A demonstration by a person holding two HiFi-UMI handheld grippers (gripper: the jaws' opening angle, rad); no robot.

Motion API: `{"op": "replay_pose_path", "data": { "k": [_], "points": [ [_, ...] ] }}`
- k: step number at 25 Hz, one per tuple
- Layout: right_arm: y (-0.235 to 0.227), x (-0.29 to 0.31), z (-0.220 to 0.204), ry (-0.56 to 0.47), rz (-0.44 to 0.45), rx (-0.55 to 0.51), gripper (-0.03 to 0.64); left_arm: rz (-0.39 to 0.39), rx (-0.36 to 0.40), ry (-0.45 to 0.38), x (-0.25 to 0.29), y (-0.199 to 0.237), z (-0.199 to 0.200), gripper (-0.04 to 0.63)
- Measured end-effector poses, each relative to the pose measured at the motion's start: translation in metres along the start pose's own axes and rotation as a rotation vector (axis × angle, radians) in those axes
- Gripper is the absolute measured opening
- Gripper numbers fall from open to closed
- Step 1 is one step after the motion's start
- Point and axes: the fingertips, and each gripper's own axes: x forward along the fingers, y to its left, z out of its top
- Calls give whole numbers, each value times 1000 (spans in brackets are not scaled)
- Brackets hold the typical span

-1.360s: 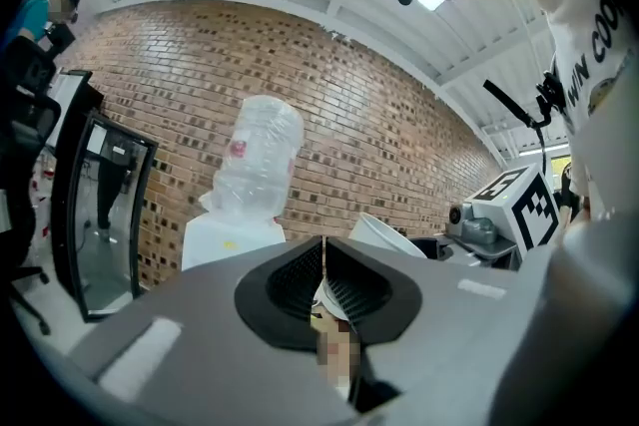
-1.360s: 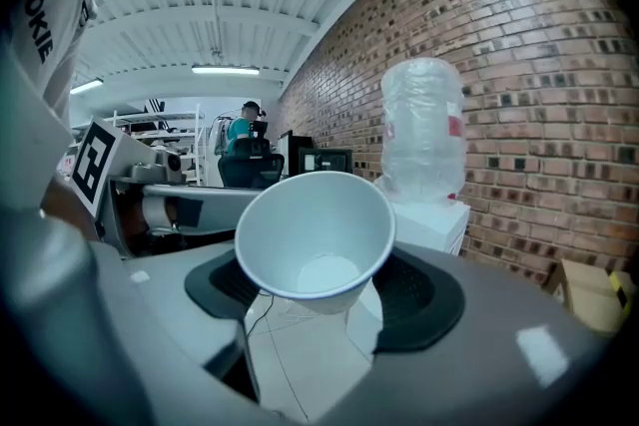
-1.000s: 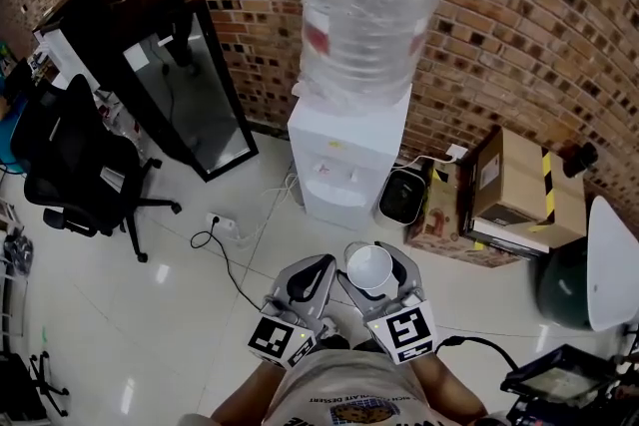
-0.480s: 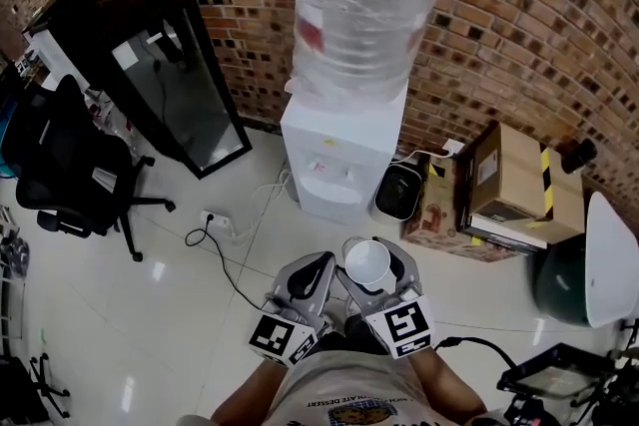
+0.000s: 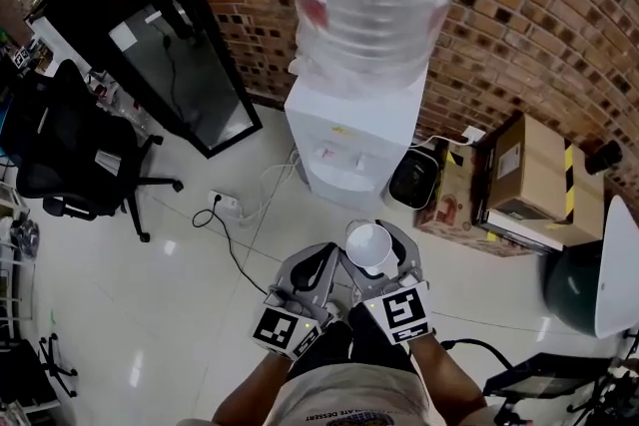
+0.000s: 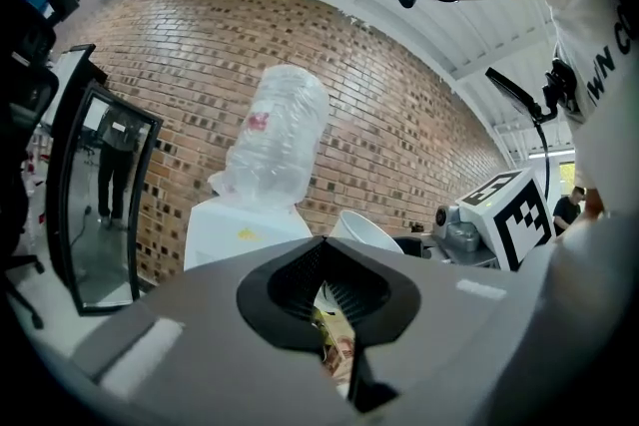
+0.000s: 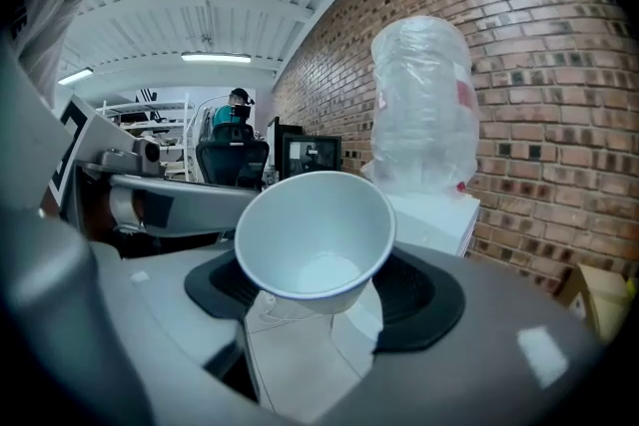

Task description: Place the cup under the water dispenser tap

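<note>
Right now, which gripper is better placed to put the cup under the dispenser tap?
Right. The right gripper holds the white cup between its jaws and faces the water dispenser ahead. The left gripper sits beside it, jaws together, with nothing in them.

Left tool (image 5: 321,264) closed; right tool (image 5: 377,260) clasps cup (image 5: 368,244).

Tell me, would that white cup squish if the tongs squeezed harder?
Probably: the cup looks thin-walled, so it may crumple. It looks empty, so likely very light. It sits tilted in the right tongs, so it might slip.
</note>
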Motion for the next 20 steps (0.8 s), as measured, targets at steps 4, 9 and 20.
{"op": "replay_pose_path", "data": {
  "k": [4,9,20],
  "points": [
    [-11,19,-29,30,-6,37,337,24,10,18,17,14,-27,0],
    [-27,50,-57,31,-26,36,337,29,-2,31,42,33,-57,0],
    [-60,117,-141,50,-73,95,337,89,-40,35,78,82,-131,0]
  ]
}}
